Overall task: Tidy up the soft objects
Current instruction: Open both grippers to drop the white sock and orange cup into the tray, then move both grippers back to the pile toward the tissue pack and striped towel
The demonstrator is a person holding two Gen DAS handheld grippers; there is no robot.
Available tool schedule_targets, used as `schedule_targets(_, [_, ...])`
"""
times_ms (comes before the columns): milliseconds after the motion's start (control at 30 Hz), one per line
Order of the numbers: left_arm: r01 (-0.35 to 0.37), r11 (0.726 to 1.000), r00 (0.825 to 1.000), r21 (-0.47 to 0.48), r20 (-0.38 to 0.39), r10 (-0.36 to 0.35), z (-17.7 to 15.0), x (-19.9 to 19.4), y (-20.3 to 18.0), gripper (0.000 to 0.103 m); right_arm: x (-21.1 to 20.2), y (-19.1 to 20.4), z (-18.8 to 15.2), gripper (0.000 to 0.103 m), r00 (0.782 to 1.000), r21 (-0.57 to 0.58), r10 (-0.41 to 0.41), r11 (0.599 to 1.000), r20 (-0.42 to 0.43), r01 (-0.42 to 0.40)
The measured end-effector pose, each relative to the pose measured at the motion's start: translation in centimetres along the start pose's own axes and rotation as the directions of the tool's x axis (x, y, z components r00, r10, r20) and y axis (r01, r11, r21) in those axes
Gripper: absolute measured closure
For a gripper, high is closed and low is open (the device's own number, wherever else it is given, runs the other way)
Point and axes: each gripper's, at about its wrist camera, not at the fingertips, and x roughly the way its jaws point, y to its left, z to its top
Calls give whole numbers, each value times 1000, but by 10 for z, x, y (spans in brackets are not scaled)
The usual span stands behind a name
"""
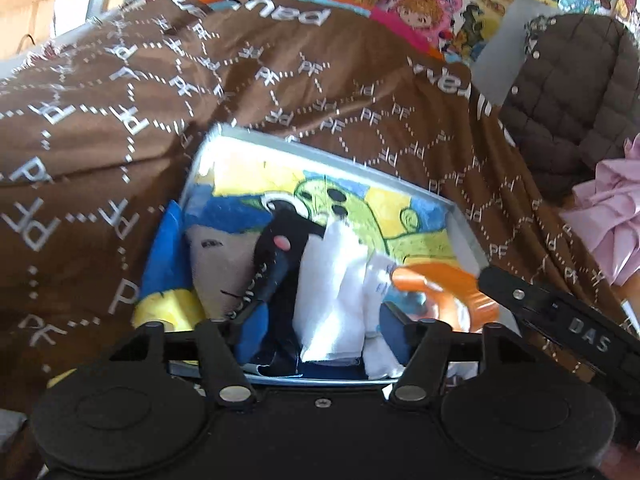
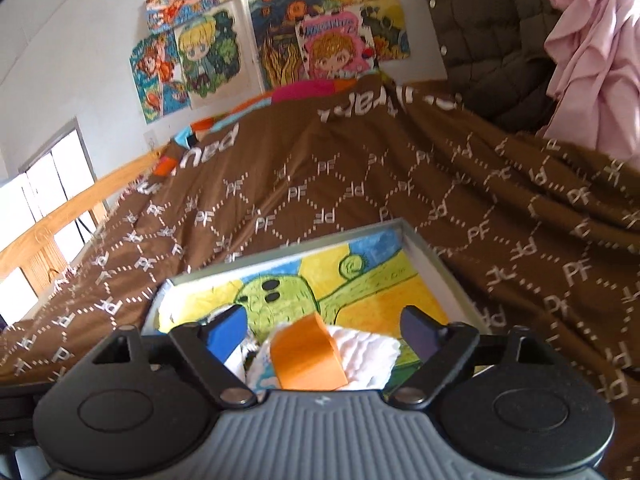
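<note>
1. A shallow grey tray [image 1: 466,232] lies on a bed covered by a brown blanket [image 1: 120,128]. A colourful towel [image 1: 360,208] with a green cartoon figure on yellow and blue lines the tray.
2. Left tool [image 1: 320,320]: its blue-padded fingers [image 1: 254,332] stand apart over the near end of the tray. A white cloth [image 1: 332,304] and a dark black-and-navy soft item [image 1: 276,272] lie between them. Whether the pads press on either item cannot be told.
3. Right tool [image 2: 326,332]: fingers [image 2: 226,326] wide apart, nothing clamped. It sits low over the near edge of the tray. Directly in front of it lies a white cloth [image 2: 372,360] with an orange plastic piece [image 2: 306,356] on top.
4. In the left view the orange piece [image 1: 444,292] lies at the right side of the tray, just beside the right tool's black arm [image 1: 560,316].
5. Writing: the arm reads "DAS". The blanket carries a repeated "PF" in a dotted diamond grid; its larger white lettering is upside down and only partly legible.
6. Surroundings: cartoon pictures [image 2: 208,52] on the wall, a dark quilted jacket [image 2: 480,32], a pink garment [image 2: 592,52] and a wooden bed rail [image 2: 60,216].
</note>
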Motion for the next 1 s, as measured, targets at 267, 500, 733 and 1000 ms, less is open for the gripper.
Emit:
schedule_targets(267, [9,1000,994,8,109,-10,6,-57,-10,17,-63,1,12,1,995,-18,24,1000,99,-22])
schedule_targets(500, [26,999,979,25,200,-31,-1,-113,-21,3,-114,10,6,0,974,-77,19,997,224,-2])
schedule_targets(733, [34,995,968,91,245,-56,-22,-167,-27,1,-164,17,-13,0,929,-118,68,993,364,-27])
schedule_targets(1000, [24,989,946,143,316,-69,-49,-222,-28,1,-203,35,-46,0,923,-186,109,982,369,-41])
